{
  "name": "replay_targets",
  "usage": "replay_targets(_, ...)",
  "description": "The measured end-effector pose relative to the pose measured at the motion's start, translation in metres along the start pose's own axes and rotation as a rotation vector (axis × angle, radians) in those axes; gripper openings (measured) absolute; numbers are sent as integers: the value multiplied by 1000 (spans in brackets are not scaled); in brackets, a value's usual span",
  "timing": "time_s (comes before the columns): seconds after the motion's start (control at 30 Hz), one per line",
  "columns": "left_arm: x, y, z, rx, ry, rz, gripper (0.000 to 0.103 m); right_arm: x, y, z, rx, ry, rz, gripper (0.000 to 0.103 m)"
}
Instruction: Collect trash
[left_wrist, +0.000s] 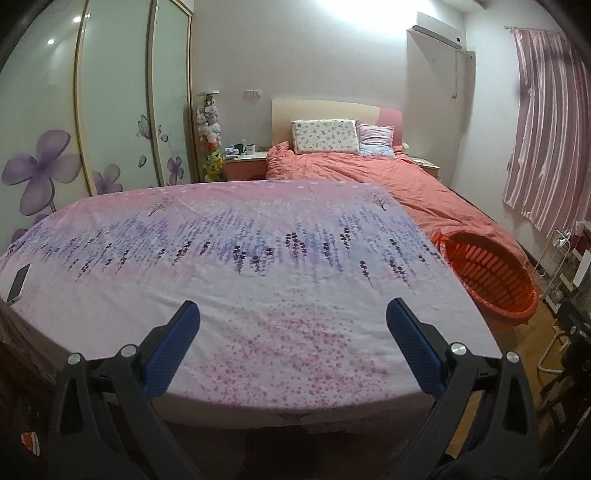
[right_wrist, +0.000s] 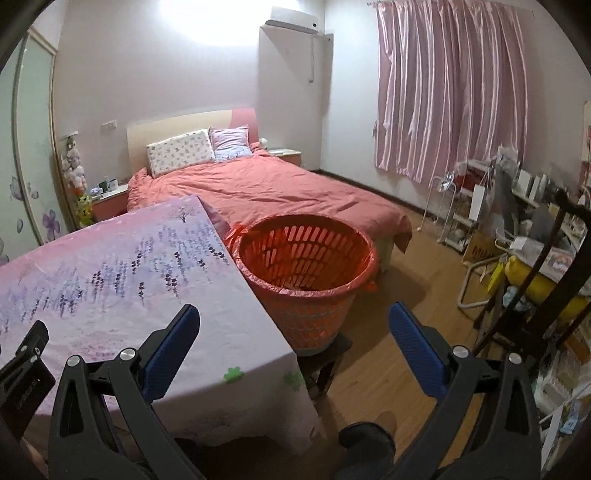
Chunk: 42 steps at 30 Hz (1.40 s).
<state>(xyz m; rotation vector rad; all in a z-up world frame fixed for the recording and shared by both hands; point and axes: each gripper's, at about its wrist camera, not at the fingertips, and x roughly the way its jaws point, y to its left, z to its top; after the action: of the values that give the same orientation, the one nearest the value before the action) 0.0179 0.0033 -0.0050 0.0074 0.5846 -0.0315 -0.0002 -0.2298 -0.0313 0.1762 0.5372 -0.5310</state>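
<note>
Basket (right_wrist: 306, 273) right of table (right_wrist: 110, 280)

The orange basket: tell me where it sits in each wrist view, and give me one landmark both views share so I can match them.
Left wrist view: the orange basket is at the right edge, past the far right corner of the table with the flowered cloth.
Right wrist view: the basket is near the centre, right beside the table's edge, with the bed behind it.
Shared landmark: the bed with the pink cover.
</note>
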Motion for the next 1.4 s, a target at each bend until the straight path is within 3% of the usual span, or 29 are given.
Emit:
replay_targets(0.53,-16,-4,5,18,-49,45,99,-7,2,-3,32,18,16,101)
replay_targets(1.4,-21,-3,10,15,-56,39,99,-11,7,5,18,16,39,101)
